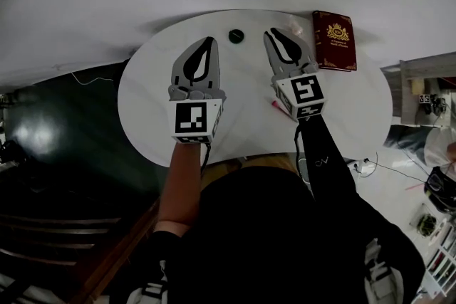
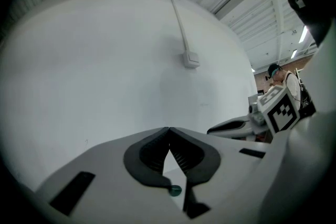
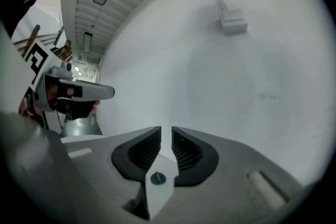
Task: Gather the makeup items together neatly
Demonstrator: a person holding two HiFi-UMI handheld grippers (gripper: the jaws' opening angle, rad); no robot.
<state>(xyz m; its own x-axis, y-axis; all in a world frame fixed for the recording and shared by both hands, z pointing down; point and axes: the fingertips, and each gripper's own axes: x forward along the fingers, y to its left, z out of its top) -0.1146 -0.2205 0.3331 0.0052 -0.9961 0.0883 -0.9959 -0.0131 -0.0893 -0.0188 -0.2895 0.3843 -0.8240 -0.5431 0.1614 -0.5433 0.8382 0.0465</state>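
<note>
Head view, and the makeup is scattered: a small black round pot (image 1: 236,35) sits near the far edge of the white round bench (image 1: 342,117), between the tips of the two tools. A thin pink stick (image 1: 276,105) lies closer in, just beside the right tool's marker cube and partly tucked under it. Something small and pale (image 1: 293,26) rests at the far rim, right next to a dark red book (image 1: 333,40) with a gold crest, which lies flat at the bench's far right. The pot and the pink stick are well apart; nothing is grouped.

The left tool (image 1: 209,40) hangs over the middle of the bench, pointing away from the person, left of the black pot and not touching it. In the left gripper view its tips (image 2: 168,129) meet, closed with nothing between the dark ribbed pads.

The right tool (image 1: 270,33) points the same way, just right of the pot, with its tip near the pale item. In the right gripper view its jaws (image 3: 166,129) stand a narrow slit apart, and only bare wall shows through the gap; it holds nothing.

Both gripper views face a plain white wall (image 2: 105,60) where a cable runs down to a small box (image 2: 190,59).
</note>
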